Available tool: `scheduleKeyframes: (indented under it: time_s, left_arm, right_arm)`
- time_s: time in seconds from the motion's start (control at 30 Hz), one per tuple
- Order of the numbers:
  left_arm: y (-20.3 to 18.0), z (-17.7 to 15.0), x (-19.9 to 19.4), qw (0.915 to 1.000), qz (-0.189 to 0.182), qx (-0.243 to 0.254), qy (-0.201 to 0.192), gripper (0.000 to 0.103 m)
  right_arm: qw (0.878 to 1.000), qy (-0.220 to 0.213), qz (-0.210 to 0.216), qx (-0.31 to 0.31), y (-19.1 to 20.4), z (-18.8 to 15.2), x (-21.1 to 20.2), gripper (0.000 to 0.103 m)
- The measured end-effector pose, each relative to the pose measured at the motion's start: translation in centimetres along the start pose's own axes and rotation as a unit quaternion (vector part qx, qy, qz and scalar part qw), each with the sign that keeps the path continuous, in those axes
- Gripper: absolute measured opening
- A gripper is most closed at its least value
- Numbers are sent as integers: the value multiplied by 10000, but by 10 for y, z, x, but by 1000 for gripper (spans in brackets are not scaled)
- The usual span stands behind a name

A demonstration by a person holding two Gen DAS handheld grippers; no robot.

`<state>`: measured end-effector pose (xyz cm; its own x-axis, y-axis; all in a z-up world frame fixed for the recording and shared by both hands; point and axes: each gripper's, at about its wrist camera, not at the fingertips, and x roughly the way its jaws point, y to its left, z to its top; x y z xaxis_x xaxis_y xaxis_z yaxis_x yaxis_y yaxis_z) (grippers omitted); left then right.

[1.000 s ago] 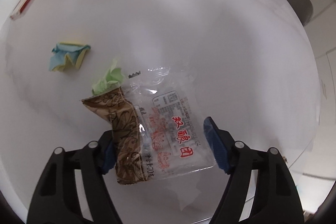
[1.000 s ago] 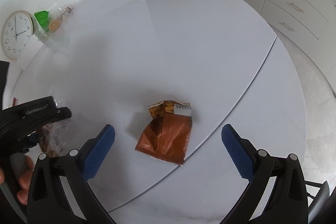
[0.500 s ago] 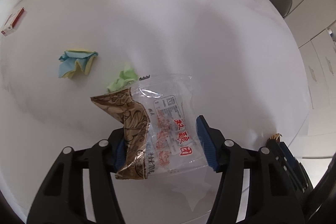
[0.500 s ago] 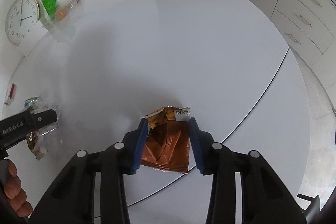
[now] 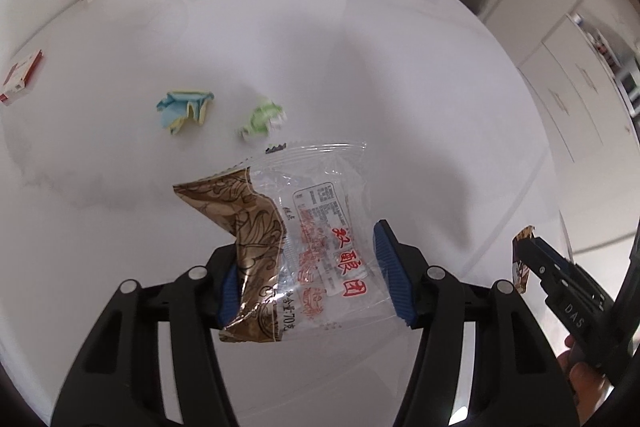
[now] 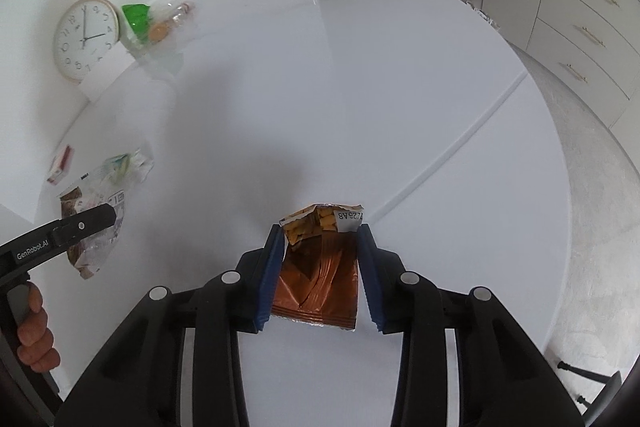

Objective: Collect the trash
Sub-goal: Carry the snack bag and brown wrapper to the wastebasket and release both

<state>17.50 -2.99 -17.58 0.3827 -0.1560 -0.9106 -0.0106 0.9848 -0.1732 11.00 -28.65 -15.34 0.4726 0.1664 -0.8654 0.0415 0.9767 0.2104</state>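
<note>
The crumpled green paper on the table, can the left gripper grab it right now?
Probably not yet. The left gripper is shut on the clear snack wrapper, so its fingers are full. The crumpled green paper lies uncovered just beyond the wrapper.

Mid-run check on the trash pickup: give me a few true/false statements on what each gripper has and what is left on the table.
1. The left gripper is shut on the clear snack wrapper with red print. True.
2. The right gripper is open over the table. False: it is shut on the copper-coloured foil packet.
3. The crumpled green paper and the crumpled blue and yellow paper lie on the table, apart from each other. True.
4. The foil packet's torn end points back toward the right wrist camera. False: it points away from the camera, past the fingertips.
5. The wall clock lies flat in the middle of the table. False: it stands at the far edge, by the wall.
</note>
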Motion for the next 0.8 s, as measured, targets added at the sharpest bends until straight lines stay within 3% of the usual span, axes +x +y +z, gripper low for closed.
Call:
scheduleKeyframes:
  time_s: [0.2,0.4,0.5,0.8]
  left_arm:
    - [-41,-49,-34,9979,-286,572,42,57]
    - [-112,-112,-68,9846,-783,1550,182,58]
    - [-149,-146,-74,9715,-1101,2074,320,58]
    - [-240,-236,-100,9196,-1649,3521,571,58]
  right_arm:
    - [9997,-206,-6,92,-20,-47,-58,38]
    - [9982,-256,-328,424,-60,-116,-113,38]
    - [9955,-204,-610,697,-81,-157,-136,38]
    - [9748,-166,-1141,1911,-129,-268,-194,38]
